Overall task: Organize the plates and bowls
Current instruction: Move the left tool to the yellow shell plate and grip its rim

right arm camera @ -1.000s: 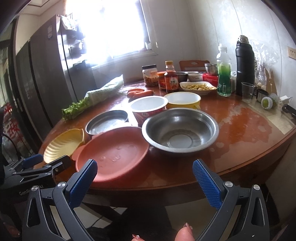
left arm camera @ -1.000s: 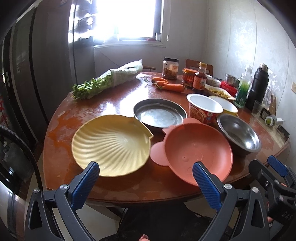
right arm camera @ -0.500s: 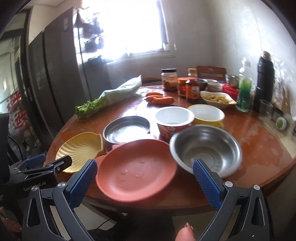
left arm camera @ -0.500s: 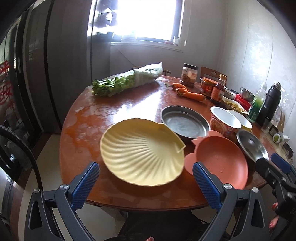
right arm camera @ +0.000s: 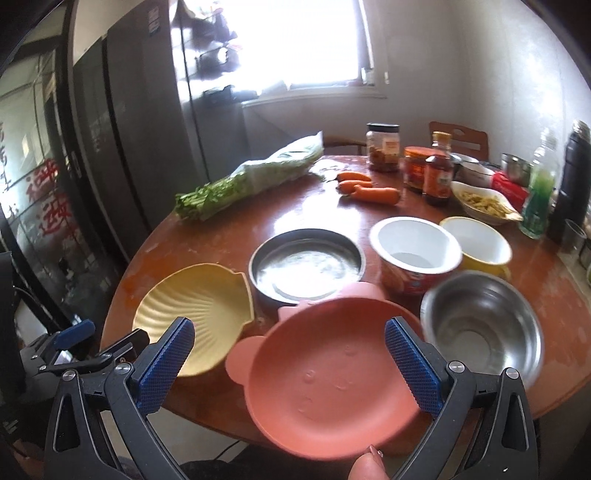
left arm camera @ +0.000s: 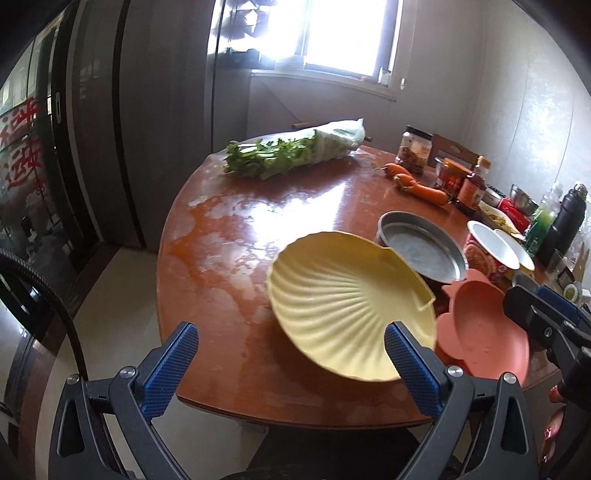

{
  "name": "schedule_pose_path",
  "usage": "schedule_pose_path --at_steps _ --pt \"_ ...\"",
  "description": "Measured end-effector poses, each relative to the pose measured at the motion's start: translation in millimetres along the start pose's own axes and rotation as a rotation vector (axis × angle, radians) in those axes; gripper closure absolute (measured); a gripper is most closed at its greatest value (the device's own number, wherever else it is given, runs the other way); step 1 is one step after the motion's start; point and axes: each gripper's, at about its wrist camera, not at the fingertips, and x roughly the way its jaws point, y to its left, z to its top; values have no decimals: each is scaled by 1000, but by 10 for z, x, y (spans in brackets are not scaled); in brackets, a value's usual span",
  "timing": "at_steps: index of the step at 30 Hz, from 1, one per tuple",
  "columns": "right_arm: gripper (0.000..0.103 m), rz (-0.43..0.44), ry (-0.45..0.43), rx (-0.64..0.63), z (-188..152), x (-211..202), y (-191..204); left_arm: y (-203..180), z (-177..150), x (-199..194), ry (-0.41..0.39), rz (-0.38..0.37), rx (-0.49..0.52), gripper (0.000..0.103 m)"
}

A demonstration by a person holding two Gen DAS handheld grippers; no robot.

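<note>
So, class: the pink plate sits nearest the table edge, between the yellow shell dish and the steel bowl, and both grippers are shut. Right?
One error: the right wrist view shows the right gripper open, and the left wrist view the left gripper too. The rest stands.

Blown-out window (left arm camera: 343,33) backlight, fisheye-dark corners

The shell plate (right arm camera: 195,314) sits on the table (right arm camera: 221,236) at the near left edge. Right of it is the eared plate (right arm camera: 325,376). Behind them is the round pan (right arm camera: 306,266). Right of the pan is the cup bowl (right arm camera: 415,251). The metal bowl (right arm camera: 480,328) sits in front of that. The carrots (right arm camera: 369,190) and greens (right arm camera: 251,181) lie far behind.
</note>
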Motion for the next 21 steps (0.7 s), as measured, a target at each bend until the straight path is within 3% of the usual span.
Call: schedule_pose_path --at_steps 11,16,17,21 --pt "0 62 75 -87 178 512 304 185 31 208 47 -11 -16 1" --pt "6 82 129 -98 176 709 352 218 48 256 49 -52 -23 1" --pt "9 80 129 -99 172 730 353 213 52 275 55 -57 -21 1" --pt "42 99 176 -122 164 856 354 151 71 342 76 -69 -8 7"
